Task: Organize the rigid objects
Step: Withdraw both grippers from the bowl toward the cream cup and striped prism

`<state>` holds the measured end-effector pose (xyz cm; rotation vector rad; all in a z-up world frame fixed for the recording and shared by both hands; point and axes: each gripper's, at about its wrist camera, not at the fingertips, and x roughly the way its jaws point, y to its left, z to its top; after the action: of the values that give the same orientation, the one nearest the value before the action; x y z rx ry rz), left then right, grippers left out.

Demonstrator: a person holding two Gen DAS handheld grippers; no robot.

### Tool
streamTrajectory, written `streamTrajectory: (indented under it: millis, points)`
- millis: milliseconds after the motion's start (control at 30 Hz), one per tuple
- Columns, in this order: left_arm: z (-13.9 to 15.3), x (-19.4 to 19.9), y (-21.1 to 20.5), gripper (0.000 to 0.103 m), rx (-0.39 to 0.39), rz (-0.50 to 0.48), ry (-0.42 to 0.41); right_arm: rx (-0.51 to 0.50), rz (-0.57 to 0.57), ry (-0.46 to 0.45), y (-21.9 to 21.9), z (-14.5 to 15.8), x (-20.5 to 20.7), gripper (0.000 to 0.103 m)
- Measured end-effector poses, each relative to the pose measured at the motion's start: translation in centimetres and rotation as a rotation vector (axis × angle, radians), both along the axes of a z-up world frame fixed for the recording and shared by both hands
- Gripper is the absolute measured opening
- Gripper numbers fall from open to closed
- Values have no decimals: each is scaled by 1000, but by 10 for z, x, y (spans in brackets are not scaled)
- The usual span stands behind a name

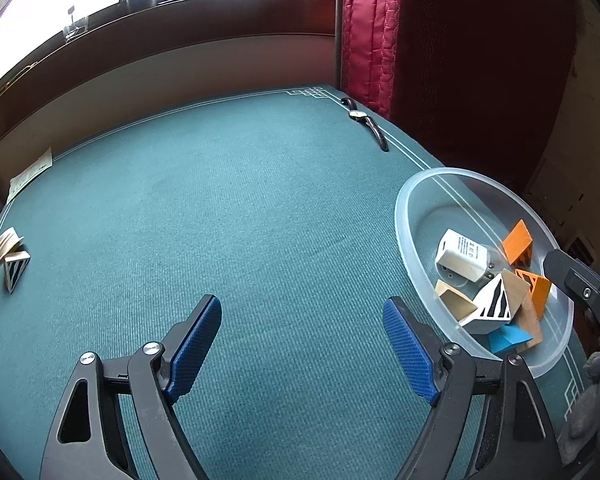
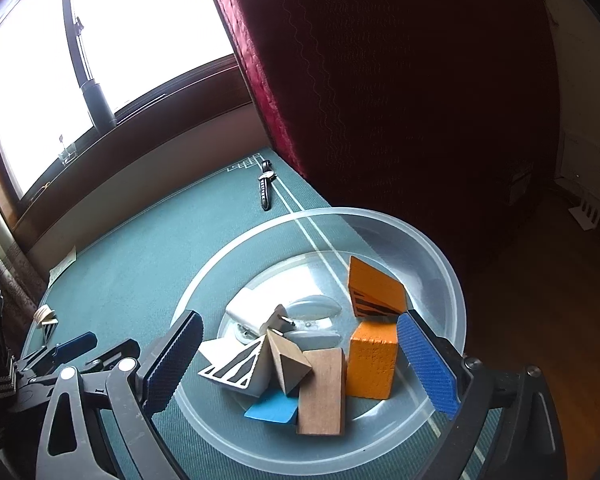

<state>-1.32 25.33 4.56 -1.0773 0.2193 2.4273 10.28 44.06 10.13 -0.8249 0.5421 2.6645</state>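
A green mat (image 1: 228,208) carries a clear bowl (image 2: 440,276) at its right edge, holding orange blocks (image 2: 374,360), a wood block (image 2: 324,392), a striped white wedge (image 2: 240,364), a white charger (image 1: 462,254) and a blue piece (image 2: 272,406). The right gripper (image 2: 300,364) hangs over the bowl, jaws spread and empty; the left gripper (image 1: 302,344) sits just left of the bowl, jaws released over bare mat. Far left of the bowl lies another striped wedge (image 1: 16,270); a watch (image 1: 366,122) lies beyond the bowl.

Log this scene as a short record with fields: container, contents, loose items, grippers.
container: clear round plastic bowl on green table mat
contents: white charger, two orange blocks, tan wooden blocks, blue block, white striped wedge
loose items: striped wedge at the mat's left edge; dark-strapped wristwatch at the far edge
left gripper: open, empty
right gripper: open over bowl
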Motion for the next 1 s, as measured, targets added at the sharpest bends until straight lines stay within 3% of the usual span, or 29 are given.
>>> streamTrajectory:
  millis: [333,1000]
  points:
    - [-1,-5,-37,84,8,67,0,123,107,-1,-54,2,-3,100]
    - [-8,-25,-118,84,13,216,-16,85,252,-43,-121,-13,-23,100]
